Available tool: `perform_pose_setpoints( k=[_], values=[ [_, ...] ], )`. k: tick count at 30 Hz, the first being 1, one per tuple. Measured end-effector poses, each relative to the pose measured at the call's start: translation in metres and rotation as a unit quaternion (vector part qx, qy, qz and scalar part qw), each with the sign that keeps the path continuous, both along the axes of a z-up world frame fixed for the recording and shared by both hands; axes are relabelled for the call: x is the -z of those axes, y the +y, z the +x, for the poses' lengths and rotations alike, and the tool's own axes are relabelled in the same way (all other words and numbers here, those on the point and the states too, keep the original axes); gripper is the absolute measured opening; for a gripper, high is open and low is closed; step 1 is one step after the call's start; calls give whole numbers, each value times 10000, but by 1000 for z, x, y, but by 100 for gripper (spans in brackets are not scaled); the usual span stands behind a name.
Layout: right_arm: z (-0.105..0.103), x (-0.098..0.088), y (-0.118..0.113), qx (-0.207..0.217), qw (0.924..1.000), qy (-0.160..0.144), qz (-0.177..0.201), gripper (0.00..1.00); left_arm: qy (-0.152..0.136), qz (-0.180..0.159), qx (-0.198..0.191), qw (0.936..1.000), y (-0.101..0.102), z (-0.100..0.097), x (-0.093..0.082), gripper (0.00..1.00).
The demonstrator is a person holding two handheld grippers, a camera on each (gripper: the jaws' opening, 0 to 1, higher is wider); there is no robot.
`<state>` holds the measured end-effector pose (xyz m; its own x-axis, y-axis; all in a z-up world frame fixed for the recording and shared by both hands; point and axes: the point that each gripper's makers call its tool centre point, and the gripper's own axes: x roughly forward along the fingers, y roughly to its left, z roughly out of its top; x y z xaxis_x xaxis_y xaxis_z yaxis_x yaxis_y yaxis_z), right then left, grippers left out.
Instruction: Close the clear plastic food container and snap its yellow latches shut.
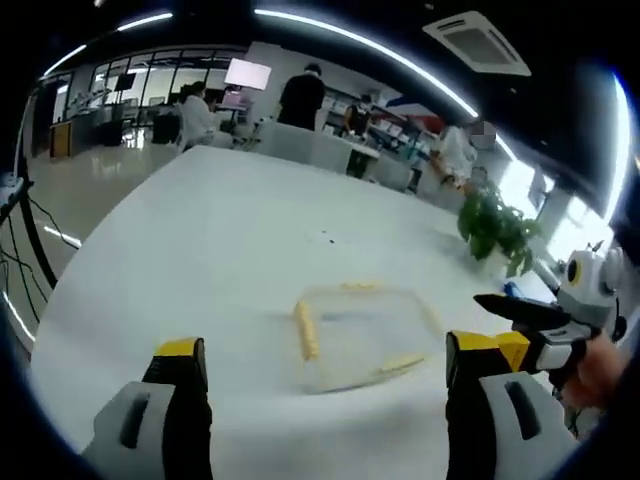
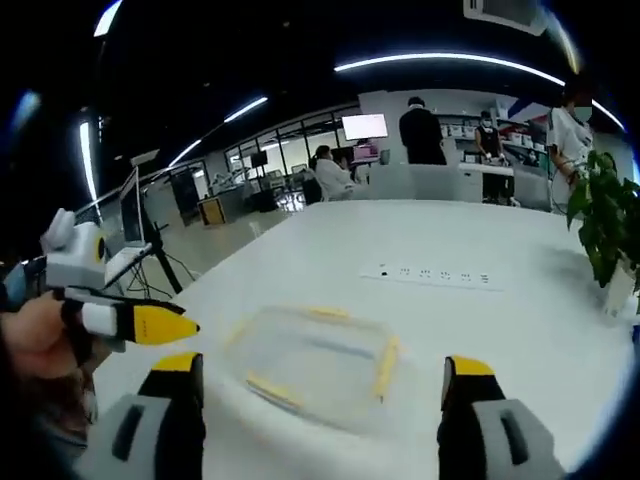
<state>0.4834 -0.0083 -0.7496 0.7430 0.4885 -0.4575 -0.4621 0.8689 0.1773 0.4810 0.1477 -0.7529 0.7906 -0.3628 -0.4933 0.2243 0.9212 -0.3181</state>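
The clear container [image 2: 315, 365] lies on the white table [image 2: 480, 320] straight ahead of the right gripper [image 2: 318, 400], between its wide-open jaws, nearer it than the open, empty left gripper [image 1: 325, 385].

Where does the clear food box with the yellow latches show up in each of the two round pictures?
Left gripper view: the box lies low and right of middle on the white table, ahead of the fingers.
Right gripper view: the box lies low and near middle, between the fingers.
Shared landmark: the green plant at the right edge.
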Motion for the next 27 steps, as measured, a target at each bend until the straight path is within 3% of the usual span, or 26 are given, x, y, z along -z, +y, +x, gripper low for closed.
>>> perform_pose_setpoints(
  k=[3,11,16,20,25,27],
  values=[
    [-15,-12,3,-54,9999,-95,-5,100,63,-71,45,9999,3,-14,-3,99],
    [-64,-38,0,-124,9996,-232,-65,100,104,162,237,9995,8,-57,-18,99],
    [-87,-45,-4,-71,9997,-246,-40,100,-80,390,442,9982,10,-77,-38,99],
    [-114,-46,-5,-156,9996,-221,-113,100,-178,289,486,9982,16,-96,-52,99],
    [-144,-45,-13,-188,9991,-273,-253,100,-234,470,640,9966,28,-126,-53,99],
    [-155,-48,-18,-151,9991,-331,-226,100,-91,644,593,9961,39,-140,-48,99]
  ],
)
